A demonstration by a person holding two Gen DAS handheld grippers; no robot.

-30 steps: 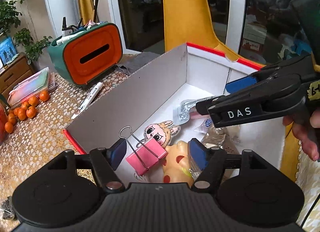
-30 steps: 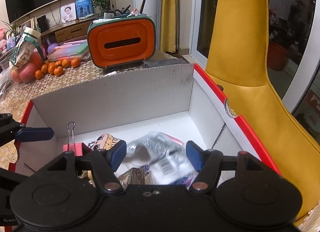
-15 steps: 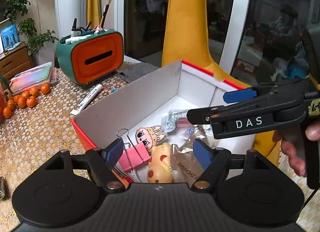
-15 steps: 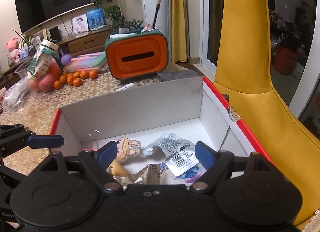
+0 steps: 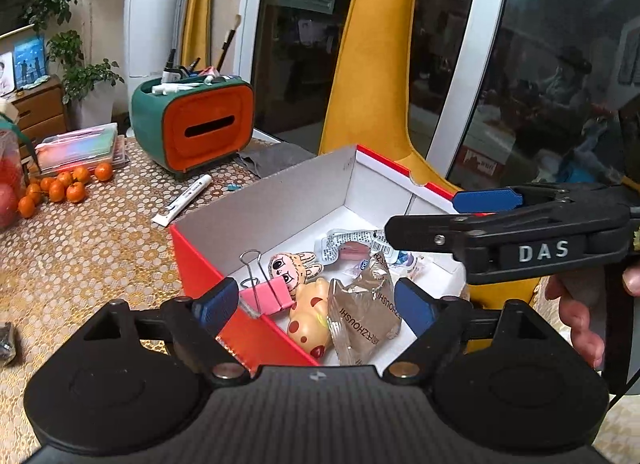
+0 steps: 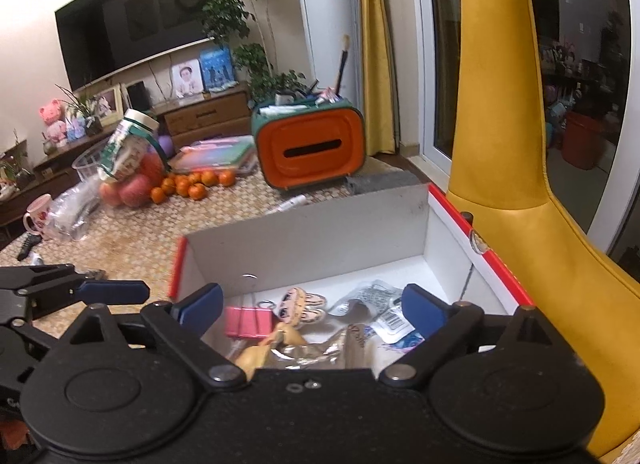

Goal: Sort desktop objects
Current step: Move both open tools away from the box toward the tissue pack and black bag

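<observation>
1 box [image 5: 280,208], 1 pink clip [image 5: 269,297]

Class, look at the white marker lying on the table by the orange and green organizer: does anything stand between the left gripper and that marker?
Nothing visible does. The left gripper, jaws opening and empty, hangs over the near corner of the red box. The white marker lies beyond it on bare patterned tablecloth.

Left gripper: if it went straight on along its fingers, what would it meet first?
Probably the crinkled silver foil packet lying in the red-and-white cardboard box, beside the yellow spotted toy. The left gripper, its jaws opening and empty, points down there; depth is unclear.
</observation>
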